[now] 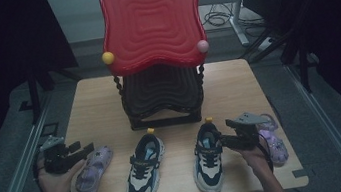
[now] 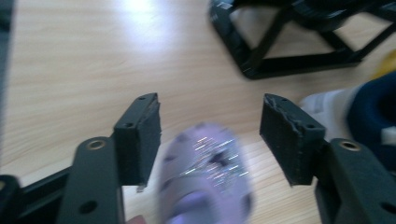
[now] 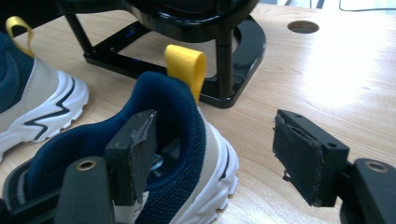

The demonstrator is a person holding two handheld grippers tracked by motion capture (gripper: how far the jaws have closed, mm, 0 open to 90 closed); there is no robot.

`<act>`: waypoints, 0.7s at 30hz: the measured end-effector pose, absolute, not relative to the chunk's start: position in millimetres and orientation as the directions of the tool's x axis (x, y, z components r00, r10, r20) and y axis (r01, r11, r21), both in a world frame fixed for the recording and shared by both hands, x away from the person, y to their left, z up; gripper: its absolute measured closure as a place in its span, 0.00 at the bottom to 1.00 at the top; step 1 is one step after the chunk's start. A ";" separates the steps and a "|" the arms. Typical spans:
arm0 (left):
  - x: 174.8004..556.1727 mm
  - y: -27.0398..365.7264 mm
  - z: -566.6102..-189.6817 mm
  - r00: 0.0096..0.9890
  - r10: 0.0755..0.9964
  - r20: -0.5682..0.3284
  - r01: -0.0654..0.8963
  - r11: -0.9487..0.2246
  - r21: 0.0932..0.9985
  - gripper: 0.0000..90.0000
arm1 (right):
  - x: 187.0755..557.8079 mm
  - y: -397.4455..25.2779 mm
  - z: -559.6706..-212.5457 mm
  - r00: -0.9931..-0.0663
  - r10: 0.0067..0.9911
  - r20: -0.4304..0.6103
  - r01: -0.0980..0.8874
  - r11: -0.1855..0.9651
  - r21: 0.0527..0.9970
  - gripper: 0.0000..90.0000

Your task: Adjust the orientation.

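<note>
Nothing on rack (image 1: 161, 97) yet; four shoes lay on table (image 1: 237, 81) before it. Left gripper (image 1: 73, 152) jaws open around sandal (image 1: 93, 170); right gripper (image 1: 229, 135) jaws open astride sneaker (image 1: 207, 159) collar.

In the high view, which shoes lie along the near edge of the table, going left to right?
Glittery lilac sandal, navy-and-cream sneaker with yellow heel loop, its matching sneaker, second lilac sandal.

Two navy-and-white sneakers (image 1: 144, 168) (image 1: 208, 157) lie side by side on the surface (image 1: 94, 106), flanked by two lilac sandals (image 1: 93, 172) (image 1: 271, 138).
</note>
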State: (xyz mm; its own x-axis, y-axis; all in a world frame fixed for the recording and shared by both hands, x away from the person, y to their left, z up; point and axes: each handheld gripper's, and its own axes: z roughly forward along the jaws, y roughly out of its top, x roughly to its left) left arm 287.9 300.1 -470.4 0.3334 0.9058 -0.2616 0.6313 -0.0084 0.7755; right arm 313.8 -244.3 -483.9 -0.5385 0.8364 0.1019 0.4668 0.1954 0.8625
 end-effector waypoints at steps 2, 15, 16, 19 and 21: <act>287.7 292.2 -465.6 0.361 0.891 -0.275 0.619 -0.008 0.785 0.39 | 314.8 -243.0 -483.4 -0.551 0.829 0.098 0.462 0.205 0.863 0.33; 256.4 279.6 -453.6 0.449 0.857 -0.254 0.575 -0.059 0.816 0.37 | 307.4 -242.3 -475.9 -0.591 0.804 0.066 0.423 0.240 0.874 0.30; 255.1 278.8 -452.9 0.454 0.855 -0.249 0.576 -0.068 0.815 0.37 | 305.0 -241.8 -476.4 -0.603 0.796 0.052 0.418 0.259 0.871 0.30; 251.4 274.1 -450.2 0.466 0.852 -0.238 0.573 -0.086 0.815 0.38 | 299.3 -242.7 -477.4 -0.627 0.778 0.042 0.398 0.274 0.876 0.29; 250.3 270.7 -449.7 0.473 0.848 -0.241 0.577 -0.091 0.812 0.38 | 297.0 -245.9 -477.4 -0.629 0.777 0.044 0.391 0.266 0.881 0.28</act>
State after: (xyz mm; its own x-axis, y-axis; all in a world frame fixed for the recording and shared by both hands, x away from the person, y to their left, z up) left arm 250.3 270.7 -449.7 0.4728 0.8476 -0.2408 0.5768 -0.0911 0.8118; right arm 297.0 -245.9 -477.4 -0.6285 0.7765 0.0443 0.3912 0.2664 0.8809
